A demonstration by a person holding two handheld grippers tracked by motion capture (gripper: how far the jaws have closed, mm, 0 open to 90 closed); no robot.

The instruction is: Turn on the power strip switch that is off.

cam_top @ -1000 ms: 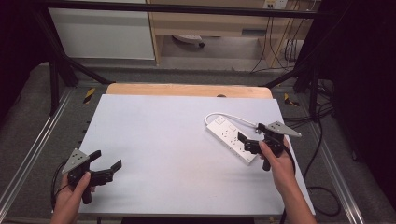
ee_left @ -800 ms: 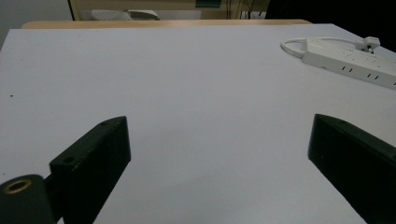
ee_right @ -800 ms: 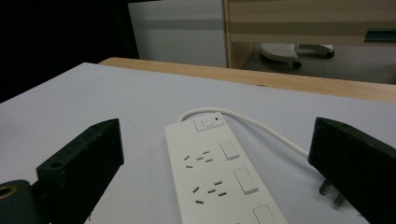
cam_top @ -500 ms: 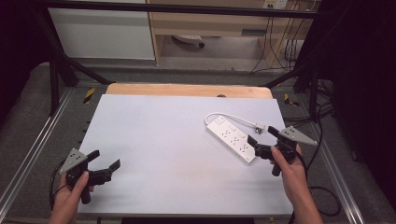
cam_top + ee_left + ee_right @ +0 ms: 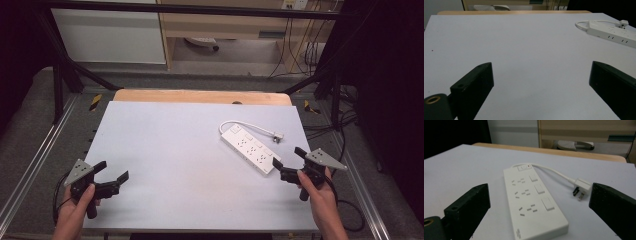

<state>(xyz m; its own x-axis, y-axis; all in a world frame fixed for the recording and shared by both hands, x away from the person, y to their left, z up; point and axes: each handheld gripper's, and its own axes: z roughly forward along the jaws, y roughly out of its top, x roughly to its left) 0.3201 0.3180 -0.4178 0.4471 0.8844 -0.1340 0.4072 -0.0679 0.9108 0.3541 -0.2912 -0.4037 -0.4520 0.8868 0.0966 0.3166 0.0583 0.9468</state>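
Left gripper (image 5: 110,179): at 7 o'clock on the white table (image 5: 170,150), near the front-left corner, held in a hand (image 5: 75,210). Jaws spread wide, nothing between them. Aimed toward 2 o'clock across bare tabletop. Well apart from the power strip (image 5: 610,31), seen far off at 1 o'clock in the left gripper view.

Power strip (image 5: 250,149): white, three sockets, each with its own switch, flat on the table at 3 o'clock. Long axis running from 10 o'clock (cord end) to 4 o'clock (free end). Short white cable (image 5: 245,125) looping off the far end round to the plug (image 5: 278,135), lying loose just beside the strip at its 2 o'clock side.

Right gripper (image 5: 287,164): at 4 o'clock, by the front-right of the table, held in a hand (image 5: 320,202). Jaws released, wide apart, gripping nothing. Pointed toward 10 o'clock, almost in line with the strip's long axis; free end of the strip (image 5: 534,202) just beyond the jaw tips, centred in the gap in the right gripper view; plug (image 5: 581,187) near the right jaw.

Judgement: right gripper clearly the nearer one; strip lies lengthwise ahead of it, so a grasp across the narrow width at the near end needs only a short advance.
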